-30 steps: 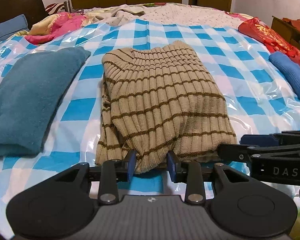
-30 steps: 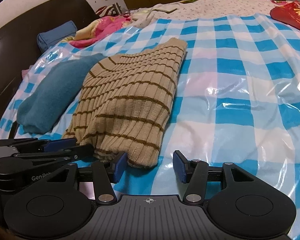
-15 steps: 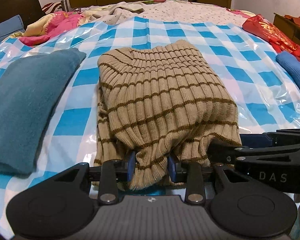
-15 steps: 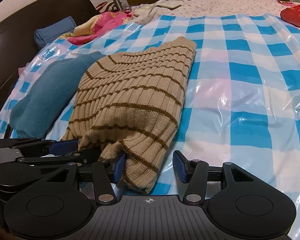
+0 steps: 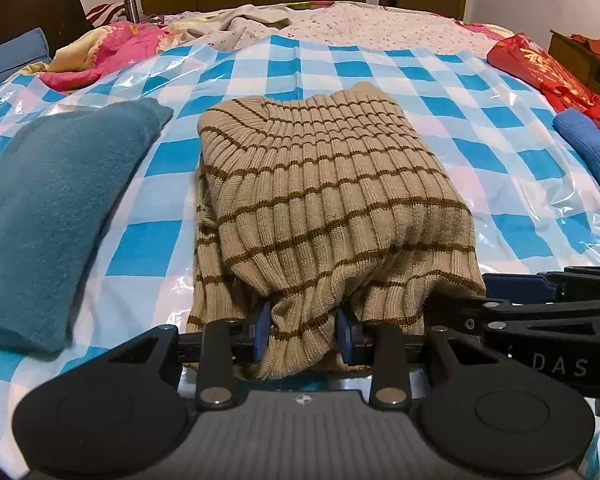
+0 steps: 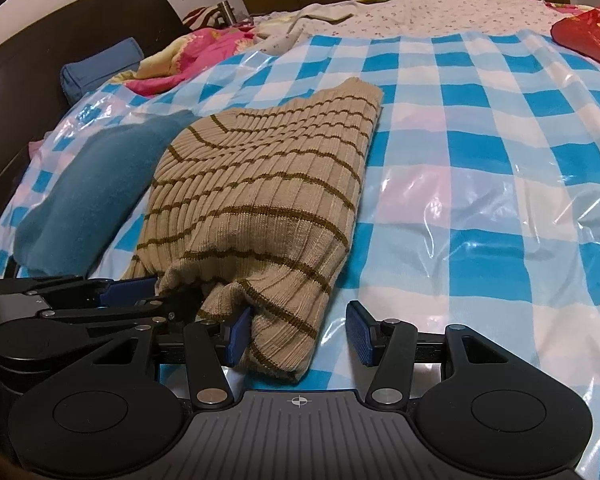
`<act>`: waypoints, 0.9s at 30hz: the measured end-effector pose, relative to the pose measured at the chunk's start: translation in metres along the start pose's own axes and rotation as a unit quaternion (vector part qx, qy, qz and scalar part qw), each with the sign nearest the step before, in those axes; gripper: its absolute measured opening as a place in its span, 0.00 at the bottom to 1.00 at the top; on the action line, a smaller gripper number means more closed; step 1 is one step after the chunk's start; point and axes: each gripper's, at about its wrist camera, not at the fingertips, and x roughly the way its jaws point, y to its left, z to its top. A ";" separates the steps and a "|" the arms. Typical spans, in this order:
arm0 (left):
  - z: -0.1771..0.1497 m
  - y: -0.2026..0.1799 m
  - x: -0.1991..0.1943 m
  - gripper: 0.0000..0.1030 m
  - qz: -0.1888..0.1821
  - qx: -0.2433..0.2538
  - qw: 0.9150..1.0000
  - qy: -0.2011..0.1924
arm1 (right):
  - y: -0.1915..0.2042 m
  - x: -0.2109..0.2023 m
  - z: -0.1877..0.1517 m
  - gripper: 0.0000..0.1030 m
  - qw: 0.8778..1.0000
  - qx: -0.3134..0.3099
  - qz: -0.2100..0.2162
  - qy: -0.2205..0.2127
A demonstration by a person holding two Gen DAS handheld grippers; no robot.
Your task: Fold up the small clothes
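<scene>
Sweater (image 5: 324,200), beige with brown stripes, was caught by its near hem in your left gripper (image 5: 303,334); the blue pads were clenched on a bunched fold of rib knit, judging by how the cloth puckered between them. That grip looked meant to carry the near hem over toward the far end for the next fold. Your right gripper (image 6: 298,338) sat just beside it at the hem's right corner, released: its left pad (image 6: 236,338) touched the knit, while the right pad stood apart over bare plastic, so it held nothing yet.

Outward from there, the sweater lay lengthwise on the checked plastic sheet (image 5: 500,152) over the bed, its neck end toward the far edge. A folded teal garment (image 5: 52,216) lay near its left side, apart from it. To the right the sheet was open as far as a blue roll (image 5: 588,152) and a red bundle (image 5: 540,68) by the bed's right edge. Beyond the neck the sheet stayed bare, leaving room to fold forward.
</scene>
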 end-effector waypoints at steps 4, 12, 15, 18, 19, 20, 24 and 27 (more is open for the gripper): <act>0.000 -0.002 -0.003 0.48 0.002 -0.001 1.000 0.004 | 0.003 -0.004 0.000 0.49 1.000 -0.005 -0.010 -0.002; -0.002 0.003 -0.010 0.60 -0.005 -0.032 0.999 0.010 | 0.006 -0.013 -0.001 0.50 1.000 -0.010 -0.023 -0.009; -0.004 0.005 -0.013 0.71 0.001 -0.045 0.999 0.011 | 0.006 -0.015 -0.001 0.50 1.000 -0.006 -0.029 -0.008; -0.007 0.007 -0.018 0.76 0.003 -0.050 0.999 0.005 | 0.004 -0.018 -0.001 0.52 0.999 -0.002 -0.035 -0.009; -0.007 0.007 -0.019 0.77 0.004 -0.052 0.999 0.003 | 0.003 -0.019 -0.002 0.53 0.999 -0.003 -0.036 -0.011; -0.008 0.007 -0.021 0.79 0.006 -0.054 0.999 0.001 | 0.004 -0.020 -0.003 0.53 0.999 -0.003 -0.039 -0.012; -0.010 0.008 -0.023 0.90 0.024 -0.058 0.998 0.004 | 0.005 -0.023 -0.004 0.54 0.998 -0.011 -0.051 -0.018; -0.012 0.010 -0.025 0.91 0.027 -0.062 0.998 0.002 | 0.007 -0.025 -0.004 0.55 0.998 -0.019 -0.060 -0.020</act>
